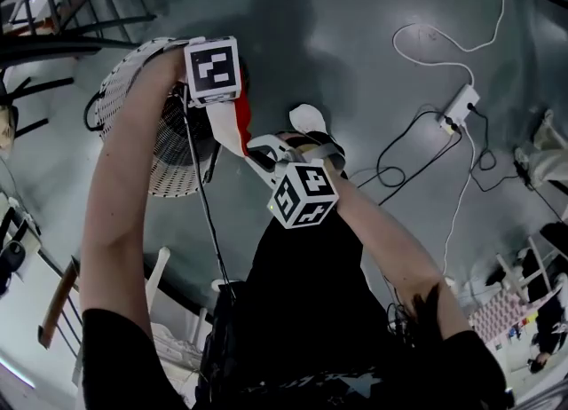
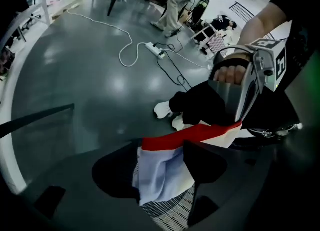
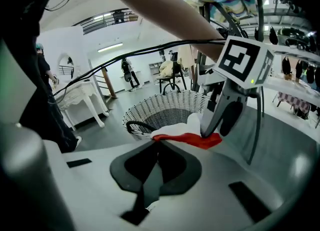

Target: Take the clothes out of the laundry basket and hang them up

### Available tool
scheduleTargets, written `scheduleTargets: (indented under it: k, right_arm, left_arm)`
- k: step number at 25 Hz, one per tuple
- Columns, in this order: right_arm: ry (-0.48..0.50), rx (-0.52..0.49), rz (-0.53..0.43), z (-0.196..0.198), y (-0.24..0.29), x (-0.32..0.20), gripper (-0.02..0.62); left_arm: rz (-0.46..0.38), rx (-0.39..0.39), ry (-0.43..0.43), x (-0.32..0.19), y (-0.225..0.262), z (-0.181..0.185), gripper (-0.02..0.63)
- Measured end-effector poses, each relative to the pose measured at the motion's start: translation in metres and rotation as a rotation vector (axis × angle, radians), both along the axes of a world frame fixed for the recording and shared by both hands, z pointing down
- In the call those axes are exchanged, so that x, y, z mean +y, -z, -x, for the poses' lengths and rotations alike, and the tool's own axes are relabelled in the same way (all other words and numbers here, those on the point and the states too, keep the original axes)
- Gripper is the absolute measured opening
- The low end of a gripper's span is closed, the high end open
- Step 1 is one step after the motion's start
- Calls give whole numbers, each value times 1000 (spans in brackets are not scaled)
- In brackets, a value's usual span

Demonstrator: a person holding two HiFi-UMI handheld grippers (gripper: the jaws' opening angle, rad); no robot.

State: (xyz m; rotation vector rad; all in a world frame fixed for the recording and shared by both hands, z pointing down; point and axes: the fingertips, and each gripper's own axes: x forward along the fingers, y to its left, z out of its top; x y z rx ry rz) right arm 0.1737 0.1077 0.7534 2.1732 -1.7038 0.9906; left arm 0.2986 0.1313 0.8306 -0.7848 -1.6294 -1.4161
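There are two grippers, the left gripper (image 2: pixel 162 167) and the right gripper (image 3: pixel 156 150). Each one has a cube with squares on it, so two cubes (image 1: pixel 213 69) (image 1: pixel 304 193). There is one basket (image 3: pixel 150 107), one red and white cloth (image 2: pixel 190 134), one plug box (image 1: pixel 461 102) and two white shoes (image 2: pixel 162 109).

Basket (image 3: pixel 170 107): white woven wicker, open mesh. Garment (image 2: pixel 162 167): soft matt cloth. Floor (image 2: pixel 95 70): smooth, glossy grey.
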Motion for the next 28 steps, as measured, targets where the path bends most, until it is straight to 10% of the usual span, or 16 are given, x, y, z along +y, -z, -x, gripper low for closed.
scheduleTargets:
  k: [12,14,18,28]
  right_arm:
    - [-3,-6,-7,3,-7,-7,12]
    - [-9,-6,1,5,-11,-5,12]
    - [-46,-11,17,-1,-10,2,12]
    - [-219,-122,28,-18,14,25,12]
  left_arm:
    - [-341,-262,-112,-28,-19,28,335]
    - [-363,-265,-133,-35,-23,36,230]
    - [-256,-216,-61,-27,-14,30,61]
    - [40,-3,204,-10,65,-17,35]
